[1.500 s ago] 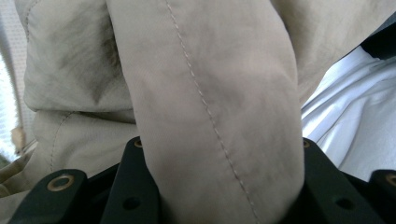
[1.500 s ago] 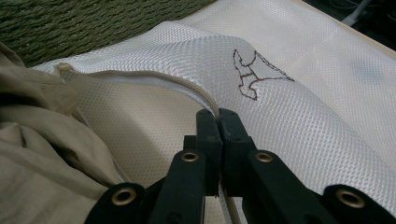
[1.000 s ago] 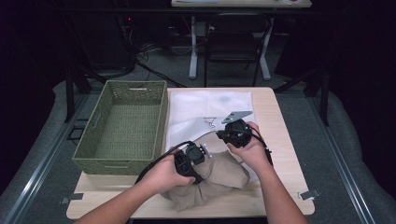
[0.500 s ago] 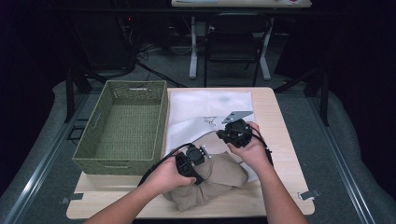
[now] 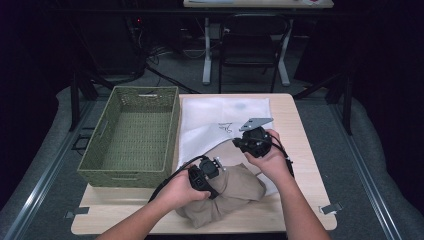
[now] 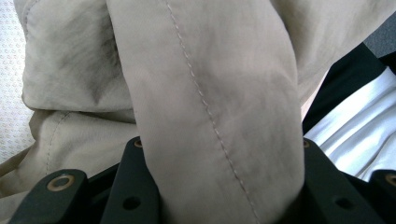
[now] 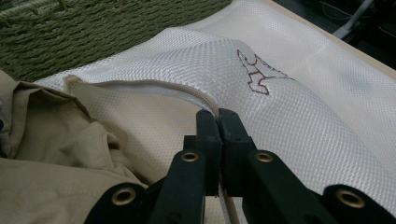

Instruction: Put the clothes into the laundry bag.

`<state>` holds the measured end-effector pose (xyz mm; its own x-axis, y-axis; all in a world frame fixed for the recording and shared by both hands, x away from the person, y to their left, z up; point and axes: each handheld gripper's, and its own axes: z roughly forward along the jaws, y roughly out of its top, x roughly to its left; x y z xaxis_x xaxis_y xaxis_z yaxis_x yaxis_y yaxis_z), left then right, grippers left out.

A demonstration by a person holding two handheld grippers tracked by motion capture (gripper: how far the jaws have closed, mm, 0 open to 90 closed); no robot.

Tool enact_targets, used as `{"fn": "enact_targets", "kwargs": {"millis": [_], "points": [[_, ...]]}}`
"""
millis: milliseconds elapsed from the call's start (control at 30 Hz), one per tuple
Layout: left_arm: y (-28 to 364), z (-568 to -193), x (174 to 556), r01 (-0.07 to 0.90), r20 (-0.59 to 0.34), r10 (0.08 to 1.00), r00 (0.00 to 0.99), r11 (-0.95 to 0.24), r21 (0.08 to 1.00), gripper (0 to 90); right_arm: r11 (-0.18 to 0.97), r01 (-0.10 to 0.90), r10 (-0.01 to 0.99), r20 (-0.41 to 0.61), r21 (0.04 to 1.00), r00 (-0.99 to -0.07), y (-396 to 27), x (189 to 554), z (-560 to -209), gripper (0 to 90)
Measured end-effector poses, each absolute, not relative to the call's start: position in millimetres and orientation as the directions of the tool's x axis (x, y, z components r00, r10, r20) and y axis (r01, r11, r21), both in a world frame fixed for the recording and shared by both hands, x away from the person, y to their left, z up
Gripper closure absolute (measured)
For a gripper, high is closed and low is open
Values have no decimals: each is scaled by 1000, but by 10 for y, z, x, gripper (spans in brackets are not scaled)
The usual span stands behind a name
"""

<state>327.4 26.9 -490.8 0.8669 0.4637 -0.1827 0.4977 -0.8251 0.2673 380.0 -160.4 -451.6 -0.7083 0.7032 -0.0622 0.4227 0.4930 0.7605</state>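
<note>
Khaki garment (image 5: pixel 235 192) bunched slightly nearer the left gripper (image 5: pixel 204 174) than before

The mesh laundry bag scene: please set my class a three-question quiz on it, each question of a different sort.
1. True or false: the right gripper is shut on the mesh bag's zipper edge.
2. What does the left gripper hold? A) basket B) beige garment C) cable
3. What stands left of the bag in the high view?

Key: 1 true; 2 B, the beige garment; 3 the green woven basket.
</note>
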Motion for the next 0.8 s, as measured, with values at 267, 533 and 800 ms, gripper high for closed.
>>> {"fn": "enact_targets", "kwargs": {"millis": [267,533,800], "points": [[276,-4938,3280,507,-196,469,861,-820,267,640,486,408,704,-69,773,-707,-1612,3767,-4451,881],[282,-5007,3272,515,-194,478,857,-809,283,640,477,404,708,-69,781,-703,-1629,3750,-4418,881],[289,-5034,3261,529,-201,489,849,-798,288,639,475,403,708,-68,782,-703,-1634,3740,-4408,881]]}}
